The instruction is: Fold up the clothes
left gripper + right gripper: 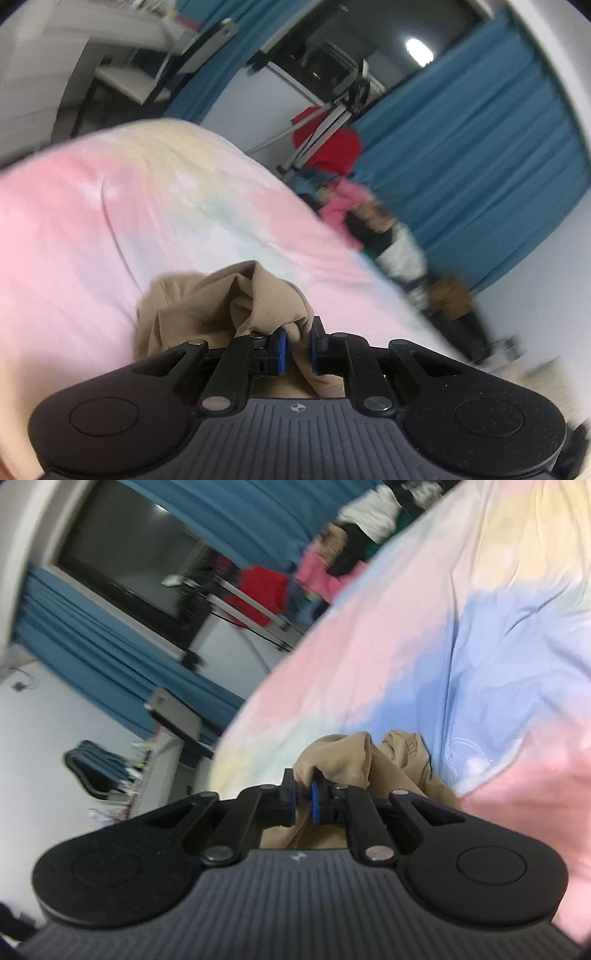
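**A:** Fabric question: what's each hand-held gripper doing with that tan garment [207, 306]?

**B:** Left hand-held gripper [297, 349] has its blue pads [282, 350] pinched on a bunched fold of it, cloth squeezed between them. Right hand-held gripper [303, 799] is clamped on another fold of the same tan garment [354, 760], jaws nearly together.

**A:** And where's the garment?

**B:** Bunched up right at both sets of fingers, over the bed with the pastel tie-dye sheet [92, 221]. Can't tell if the rest touches the sheet. In the right wrist view it's close to the bed's edge.

**A:** Anything else?

**B:** Pile of clothes [351, 206] beyond the bed's far edge, red cloth [332, 147] on a metal rack, blue curtains [480, 147]. Pretty blurry though.
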`<state>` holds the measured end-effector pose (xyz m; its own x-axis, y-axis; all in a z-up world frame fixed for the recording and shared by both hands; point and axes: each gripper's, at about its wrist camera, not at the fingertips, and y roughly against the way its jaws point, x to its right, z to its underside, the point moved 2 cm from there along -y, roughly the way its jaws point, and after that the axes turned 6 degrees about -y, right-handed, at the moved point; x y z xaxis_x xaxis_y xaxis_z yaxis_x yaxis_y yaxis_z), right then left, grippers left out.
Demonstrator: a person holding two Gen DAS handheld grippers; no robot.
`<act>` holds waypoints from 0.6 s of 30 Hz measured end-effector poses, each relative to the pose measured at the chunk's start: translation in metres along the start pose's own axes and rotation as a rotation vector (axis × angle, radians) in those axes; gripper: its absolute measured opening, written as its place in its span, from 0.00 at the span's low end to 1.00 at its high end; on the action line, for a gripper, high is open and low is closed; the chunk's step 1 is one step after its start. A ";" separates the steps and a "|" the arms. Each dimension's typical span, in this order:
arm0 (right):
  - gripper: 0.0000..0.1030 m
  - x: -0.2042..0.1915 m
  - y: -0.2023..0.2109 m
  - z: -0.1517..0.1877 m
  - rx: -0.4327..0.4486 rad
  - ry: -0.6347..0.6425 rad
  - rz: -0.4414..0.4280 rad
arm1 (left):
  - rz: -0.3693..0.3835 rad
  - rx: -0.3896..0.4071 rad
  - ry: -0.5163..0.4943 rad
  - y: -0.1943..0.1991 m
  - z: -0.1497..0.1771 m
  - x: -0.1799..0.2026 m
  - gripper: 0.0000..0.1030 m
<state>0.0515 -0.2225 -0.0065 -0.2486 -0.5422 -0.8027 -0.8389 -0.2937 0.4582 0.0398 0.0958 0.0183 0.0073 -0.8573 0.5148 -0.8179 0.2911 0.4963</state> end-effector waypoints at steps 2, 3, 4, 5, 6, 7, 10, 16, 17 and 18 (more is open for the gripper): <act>0.11 0.005 -0.027 -0.004 -0.013 -0.003 0.032 | -0.039 -0.013 -0.058 -0.031 -0.004 -0.005 0.13; 0.11 0.009 -0.039 -0.005 -0.020 -0.003 0.046 | -0.054 -0.020 -0.081 -0.047 -0.003 -0.008 0.13; 0.11 0.014 -0.049 -0.005 -0.026 -0.002 0.057 | -0.068 -0.026 -0.105 -0.063 -0.003 -0.011 0.13; 0.11 0.020 -0.059 -0.005 -0.034 -0.004 0.068 | -0.075 -0.027 -0.126 -0.076 -0.002 -0.013 0.13; 0.11 0.027 -0.069 -0.004 -0.045 -0.008 0.078 | -0.084 -0.031 -0.144 -0.088 0.001 -0.017 0.13; 0.11 0.035 -0.079 -0.004 -0.057 -0.018 0.090 | -0.092 -0.041 -0.152 -0.098 0.004 -0.021 0.13; 0.11 0.051 -0.101 -0.002 -0.089 -0.030 0.123 | -0.115 -0.076 -0.181 -0.118 0.011 -0.027 0.13; 0.12 0.048 -0.108 0.003 -0.091 0.074 0.133 | -0.128 -0.086 -0.236 -0.133 0.014 -0.027 0.15; 0.12 0.047 -0.106 0.004 -0.088 0.087 0.129 | -0.128 -0.085 -0.247 -0.132 0.015 -0.026 0.15; 0.13 0.047 -0.104 0.005 -0.085 0.101 0.125 | -0.128 -0.087 -0.260 -0.131 0.015 -0.024 0.16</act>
<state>0.1249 -0.2136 -0.0934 -0.2951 -0.6537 -0.6969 -0.7592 -0.2824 0.5864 0.1381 0.0718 -0.0697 -0.0496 -0.9659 0.2540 -0.7671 0.1997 0.6097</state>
